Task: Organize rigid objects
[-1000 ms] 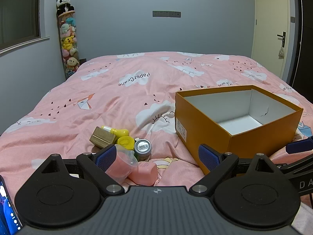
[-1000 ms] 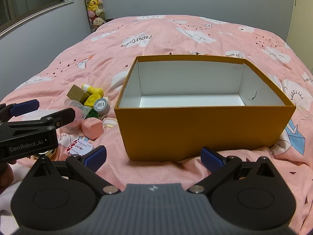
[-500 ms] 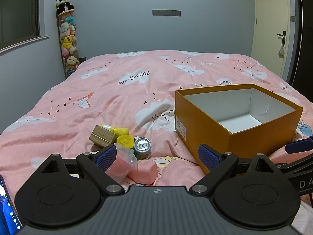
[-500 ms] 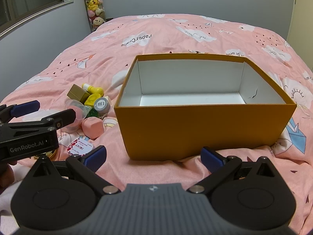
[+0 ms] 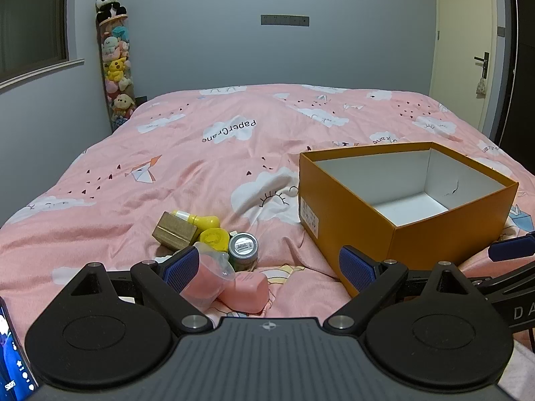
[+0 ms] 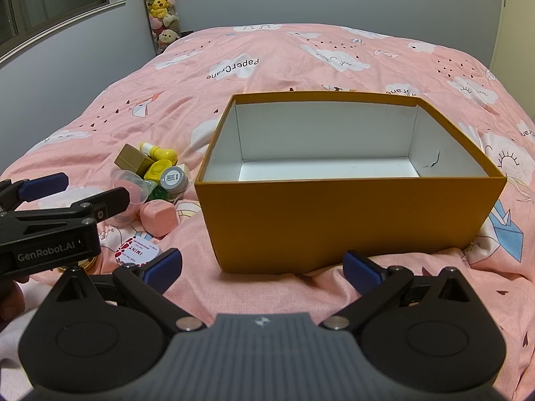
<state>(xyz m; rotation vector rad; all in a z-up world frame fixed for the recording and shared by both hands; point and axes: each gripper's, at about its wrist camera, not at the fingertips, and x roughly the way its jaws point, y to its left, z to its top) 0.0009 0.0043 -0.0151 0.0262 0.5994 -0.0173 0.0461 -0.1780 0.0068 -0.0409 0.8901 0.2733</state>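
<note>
An empty orange box [image 5: 394,234] with a white inside stands on the pink bed; it also shows in the right wrist view [image 6: 334,220]. Left of it lies a pile: a brown block [image 5: 174,232], a yellow bottle [image 5: 204,221], a yellow lid [image 5: 214,238], a grey-capped jar [image 5: 243,246], a clear cup [image 5: 207,280] and a pink box [image 5: 247,292]. My left gripper [image 5: 267,267] is open and empty just before the pile. My right gripper [image 6: 262,267] is open and empty in front of the box.
A round white tin [image 6: 135,252] with red print lies near the left gripper's body [image 6: 50,234]. A tall tube of plush toys [image 5: 115,67] stands at the far left wall. A door [image 5: 468,60] is at the far right. A phone edge [image 5: 10,351] shows low left.
Both views have shifted slightly downward; the box and pile sit a little lower in the frames. Both grippers stay open and empty.
</note>
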